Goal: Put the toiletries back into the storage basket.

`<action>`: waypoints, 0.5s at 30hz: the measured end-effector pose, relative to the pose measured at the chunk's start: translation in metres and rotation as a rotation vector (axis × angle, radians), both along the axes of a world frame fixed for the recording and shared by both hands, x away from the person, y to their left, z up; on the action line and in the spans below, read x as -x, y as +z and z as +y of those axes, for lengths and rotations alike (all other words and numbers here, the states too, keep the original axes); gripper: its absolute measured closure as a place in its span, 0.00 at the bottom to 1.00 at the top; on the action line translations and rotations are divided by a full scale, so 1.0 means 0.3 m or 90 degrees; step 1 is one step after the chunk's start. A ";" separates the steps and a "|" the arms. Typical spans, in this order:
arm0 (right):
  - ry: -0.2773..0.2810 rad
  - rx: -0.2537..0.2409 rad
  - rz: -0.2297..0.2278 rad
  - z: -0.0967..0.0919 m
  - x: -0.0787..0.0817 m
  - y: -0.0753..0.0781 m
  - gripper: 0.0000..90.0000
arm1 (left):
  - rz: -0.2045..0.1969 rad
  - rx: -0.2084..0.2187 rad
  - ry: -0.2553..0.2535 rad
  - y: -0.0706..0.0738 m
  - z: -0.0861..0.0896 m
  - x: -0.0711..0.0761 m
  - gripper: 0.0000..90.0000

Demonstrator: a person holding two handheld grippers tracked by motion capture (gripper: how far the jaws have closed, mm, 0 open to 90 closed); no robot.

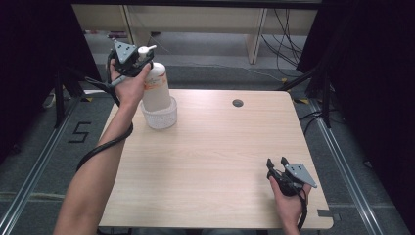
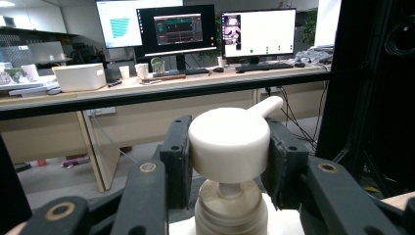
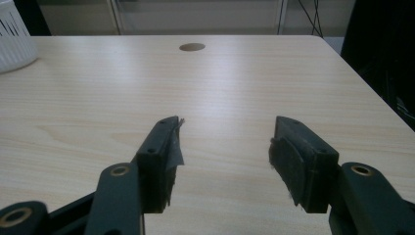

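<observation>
White pump bottle (image 1: 156, 85) in mesh basket (image 1: 160, 116), left tongs (image 2: 228, 157) clamping its cap, right tongs (image 3: 222, 147) agape, empty.

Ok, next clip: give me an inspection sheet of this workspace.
Surface: light wood table, round grommet hole.
Job's things: white pump bottle standing in white perforated basket.
Clutter: nothing seen.
Grippers: left hand-held gripper shut on the pump head; right hand-held gripper open, low over the table's near right corner.
Cables: black cable trailing along the left forearm.
Surroundings: monitors on a desk beyond.
</observation>
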State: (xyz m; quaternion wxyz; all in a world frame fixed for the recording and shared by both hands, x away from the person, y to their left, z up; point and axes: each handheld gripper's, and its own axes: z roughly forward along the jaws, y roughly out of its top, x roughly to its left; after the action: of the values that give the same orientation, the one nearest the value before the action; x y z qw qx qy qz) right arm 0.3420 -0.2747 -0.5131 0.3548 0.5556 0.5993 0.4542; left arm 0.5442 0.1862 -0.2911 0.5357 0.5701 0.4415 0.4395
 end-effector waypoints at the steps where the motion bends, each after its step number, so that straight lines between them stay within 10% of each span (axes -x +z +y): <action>1: 0.000 0.000 0.000 0.000 0.000 0.000 0.49 | 0.000 0.000 0.000 0.000 0.000 0.000 0.65; 15: 0.007 0.010 -0.002 -0.006 -0.003 0.000 0.49 | 0.014 0.001 0.000 -0.039 -0.002 -0.015 0.65</action>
State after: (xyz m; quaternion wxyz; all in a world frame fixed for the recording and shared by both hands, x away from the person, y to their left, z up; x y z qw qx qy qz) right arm 0.3430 -0.2764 -0.5132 0.3574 0.5490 0.6051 0.4524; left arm 0.5486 0.1857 -0.3027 0.5313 0.5746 0.4478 0.4325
